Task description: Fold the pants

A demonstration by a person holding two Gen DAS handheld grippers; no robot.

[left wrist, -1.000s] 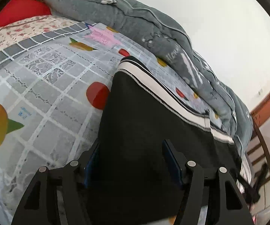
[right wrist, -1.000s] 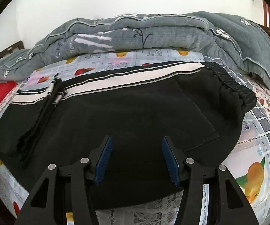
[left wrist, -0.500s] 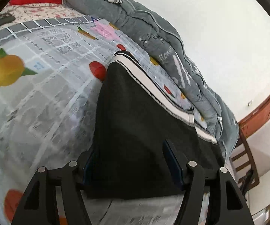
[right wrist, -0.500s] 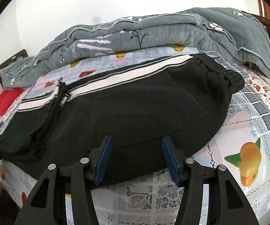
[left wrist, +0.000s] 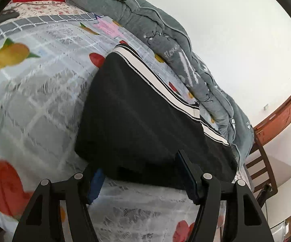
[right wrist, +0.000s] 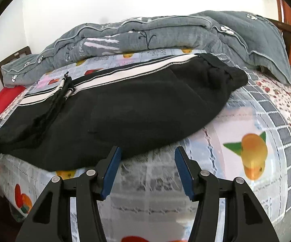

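Roughly, biggest first: saw fruit-print sheet point(right wrist: 236, 125) across the whole bed, grey quilt point(right wrist: 145, 34) bunched along the far side against the wall. Found pants point(right wrist: 135, 109) laid flat on the sheet, near the front edge of the bed, just in front of the quilt and not clearly touching it. Looked doubled leg on leg, with white side stripe point(right wrist: 125, 73) running along the far edge and gathered waistband at the right end in the right wrist view. Noted a step in the stripe in the left wrist view, so possibly one crosswise fold already in; could not confirm. Spotted drawstring point(right wrist: 64, 88) loose across the top layer, left of centre. Checked left gripper point(left wrist: 139, 167): jaws wide apart, near edge of the pants sitting between them, left pad partly hidden by that edge, no pinch visible, so nothing gripped. Checked right gripper point(right wrist: 147, 151): jaws apart and empty, over bare sheet just short of the pants' near edge. Judged progress as about midway: flattened and lengthwise fold done, no cloth in either tong, at least one more crosswise fold left. Would tuck the drawstring first, otherwise likely to trail out of the finished bundle.
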